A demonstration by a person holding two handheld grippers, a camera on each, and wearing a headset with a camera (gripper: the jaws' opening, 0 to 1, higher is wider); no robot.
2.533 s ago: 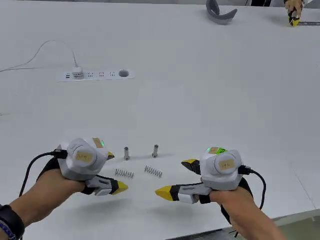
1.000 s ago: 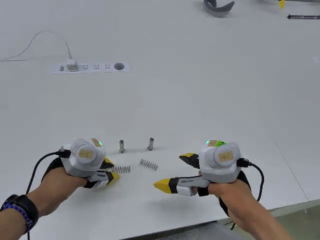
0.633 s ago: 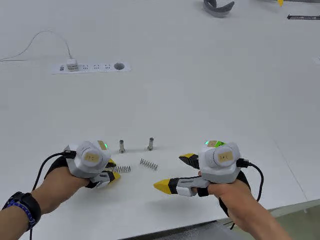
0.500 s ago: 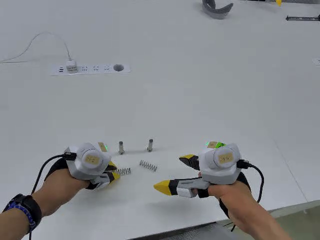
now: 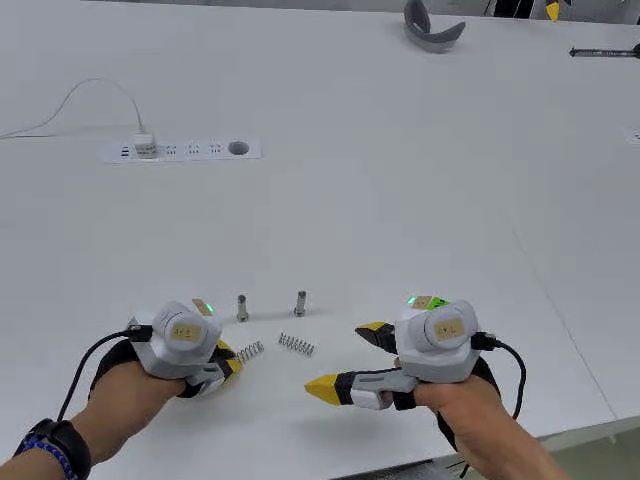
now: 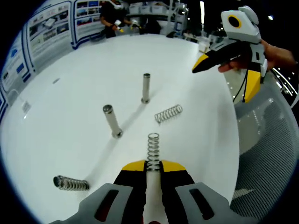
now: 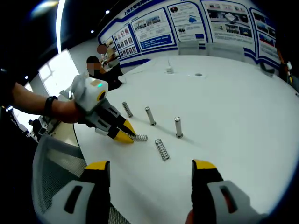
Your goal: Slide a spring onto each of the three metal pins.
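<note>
While the right gripper point(image 7: 150, 164) hangs released, the spring point(image 6: 153, 145) clenched in the left gripper point(image 6: 152, 165), flat before, now tilts up. Three springs, two upright pins point(image 6: 112, 121).

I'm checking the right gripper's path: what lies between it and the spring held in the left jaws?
A loose spring lying flat on the table, seen in the head view.

shiny metal pins point(image 6: 111, 121), matt white table point(image 5: 400, 180)
</note>
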